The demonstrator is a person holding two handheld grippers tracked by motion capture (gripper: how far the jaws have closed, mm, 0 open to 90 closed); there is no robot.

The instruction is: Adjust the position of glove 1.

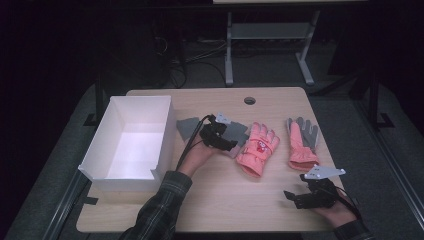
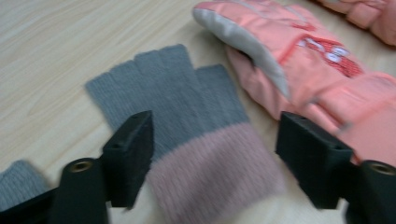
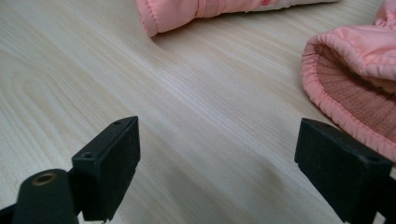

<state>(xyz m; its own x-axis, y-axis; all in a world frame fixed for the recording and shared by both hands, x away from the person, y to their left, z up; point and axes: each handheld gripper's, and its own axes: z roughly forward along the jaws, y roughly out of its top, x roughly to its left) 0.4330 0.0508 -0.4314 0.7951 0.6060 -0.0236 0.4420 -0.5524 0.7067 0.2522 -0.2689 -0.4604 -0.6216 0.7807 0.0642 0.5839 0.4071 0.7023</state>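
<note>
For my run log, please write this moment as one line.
left gripper: open over grey glove | right gripper: open, empty | white box: left

I see the grey knit glove (image 2: pixel 182 98) lying flat on the wooden table, fingers pointing away from my left gripper (image 2: pixel 215 140), whose jaws stand spread on either side of its pink ribbed cuff. It is fingerless, the stubby finger ends cut square, grey over the palm and dull pink at the wrist band. In the high view it lies (image 1: pixel 239 131) just left of the coral padded glove (image 1: pixel 257 145), the two edges touching or nearly so. A second grey knit glove (image 1: pixel 188 127) lies flat to the left, near the white box, and its corner shows (image 2: pixel 18 184) at the lower left of the left gripper view.
</note>
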